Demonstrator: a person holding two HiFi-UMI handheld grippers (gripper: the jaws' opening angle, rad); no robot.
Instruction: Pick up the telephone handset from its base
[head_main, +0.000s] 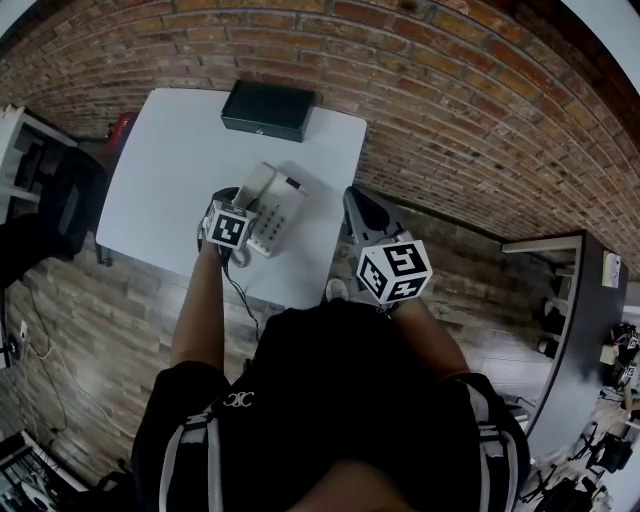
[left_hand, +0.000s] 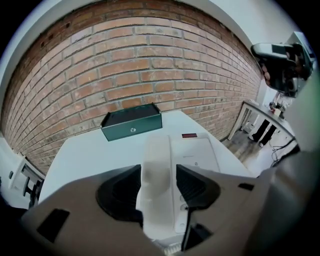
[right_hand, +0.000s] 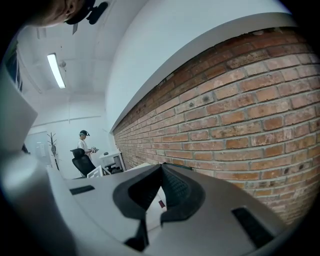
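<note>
So the white corded telephone handset (left_hand: 156, 150) is still lying in its cradle on the left side of the white push-button phone base (left_hand: 197, 155). The phone sits near the front edge of the white rectangular table (head_main: 170, 170). The left claw (left_hand: 157, 175) is angled down over it with its jaws wide apart, and the near end of the handset sits right in the gap between the two black pads. It's kinda blurry there, but the pads look just beside the handset, not squeezing it, so no grip.

The right claw (right_hand: 161, 167) is off to the right of the phone, pointing roughly level at the red brick wall (right_hand: 240, 115). Its jaw tips are touching and there's nothing in them.

At the back of the table, against the wall, there's a dark green metal box (left_hand: 131, 121), well apart from the phone.
</note>
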